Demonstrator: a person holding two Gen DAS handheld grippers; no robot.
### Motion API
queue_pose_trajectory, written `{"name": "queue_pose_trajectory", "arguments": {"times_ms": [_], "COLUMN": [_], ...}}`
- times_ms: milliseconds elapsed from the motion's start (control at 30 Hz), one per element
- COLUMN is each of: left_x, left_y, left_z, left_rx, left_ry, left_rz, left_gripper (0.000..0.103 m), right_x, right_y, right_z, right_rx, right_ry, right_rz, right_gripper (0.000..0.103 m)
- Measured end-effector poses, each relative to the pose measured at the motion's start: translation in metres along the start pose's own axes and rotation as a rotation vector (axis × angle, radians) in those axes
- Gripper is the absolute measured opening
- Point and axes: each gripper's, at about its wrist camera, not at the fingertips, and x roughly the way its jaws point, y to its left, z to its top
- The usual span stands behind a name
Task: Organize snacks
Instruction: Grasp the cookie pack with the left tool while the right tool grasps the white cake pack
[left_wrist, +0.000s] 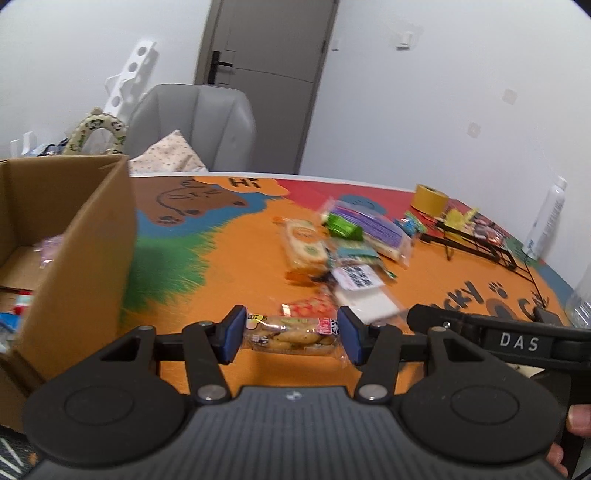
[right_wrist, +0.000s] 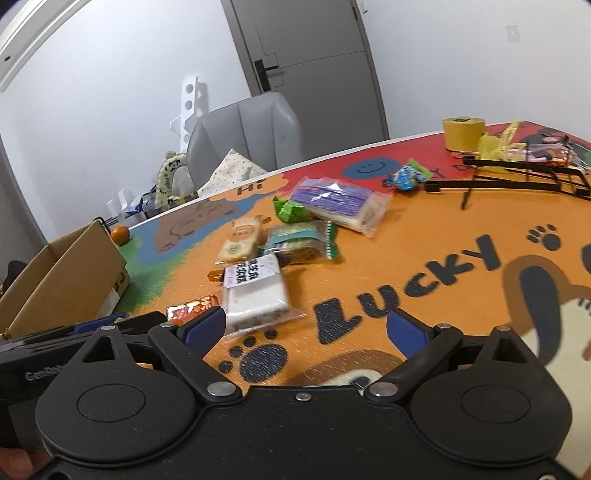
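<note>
My left gripper (left_wrist: 291, 338) is shut on a clear packet of yellow-brown snacks (left_wrist: 291, 334), held above the orange mat. A cardboard box (left_wrist: 66, 236) stands to its left, with a few packets inside. A pile of snack packets (left_wrist: 343, 243) lies on the mat ahead: a purple-labelled pack (right_wrist: 340, 205), a green wrapper (right_wrist: 290, 210), a round-biscuit pack (right_wrist: 240, 240) and a white pack (right_wrist: 256, 291). My right gripper (right_wrist: 306, 328) is open and empty, low over the mat, right of the white pack. The box also shows in the right wrist view (right_wrist: 62, 280).
A yellow tape roll (right_wrist: 463, 133) and a black wire rack (right_wrist: 517, 177) holding small packets sit at the far right. A white bottle (left_wrist: 546, 221) stands at the right edge. A grey chair (left_wrist: 195, 125) is behind the table. An orange (right_wrist: 120, 234) lies near the box.
</note>
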Motion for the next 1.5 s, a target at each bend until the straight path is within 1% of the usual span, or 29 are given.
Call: {"name": "queue_pose_trajectory", "arguments": {"times_ms": [200,500,567,600,633,667,700,733,767,900,1167,1367,1433,1500], "left_x": [-0.006,-0.013,-0.013,-0.013,-0.013,-0.014,-0.014,-0.015,-0.015,-0.014,-0.015,-0.016,-0.016,-0.015], "left_y": [0.013,0.023,0.025,0.027,0.028,0.028,0.029,0.029,0.03,0.031,0.032,0.029,0.027,0.026], "left_z": [0.003,0.0,-0.001,-0.001,-0.002,-0.002,-0.003,-0.003,-0.003,-0.006,-0.007,-0.007,-0.007,-0.009], "left_rx": [-0.034,-0.059,-0.063,-0.066,-0.068,-0.069,-0.07,-0.071,-0.072,-0.079,-0.081,-0.074,-0.073,-0.077], "left_ry": [-0.019,-0.026,-0.023,-0.022,-0.022,-0.022,-0.022,-0.022,-0.023,-0.024,-0.019,-0.015,-0.012,-0.007], "left_rz": [0.015,-0.014,-0.015,-0.017,-0.018,-0.019,-0.019,-0.02,-0.02,-0.017,-0.019,-0.018,-0.016,-0.014], "left_gripper": [0.053,0.053,0.053,0.053,0.053,0.053,0.053,0.053,0.053,0.053,0.053,0.053,0.053,0.053], "right_x": [0.018,0.043,0.049,0.052,0.054,0.056,0.06,0.06,0.06,0.051,0.029,0.01,0.009,0.012], "right_y": [0.016,0.049,0.054,0.057,0.059,0.06,0.062,0.064,0.065,0.063,0.05,0.045,0.045,0.047], "right_z": [0.002,0.006,0.005,0.004,0.003,0.002,0.0,-0.001,-0.001,-0.003,-0.007,-0.011,-0.014,-0.018], "right_rx": [-0.037,-0.137,-0.155,-0.163,-0.168,-0.176,-0.187,-0.202,-0.213,-0.202,-0.148,-0.133,-0.148,-0.168], "right_ry": [0.029,0.049,0.056,0.06,0.056,0.06,0.077,0.074,0.074,0.07,0.059,0.046,0.061,0.101], "right_rz": [0.021,-0.031,-0.048,-0.058,-0.058,-0.06,-0.062,-0.068,-0.073,-0.015,0.0,0.011,0.007,-0.008], "right_gripper": [0.096,0.093,0.089,0.088,0.086,0.077,0.073,0.07,0.07,0.069,0.069,0.069,0.069,0.071]}}
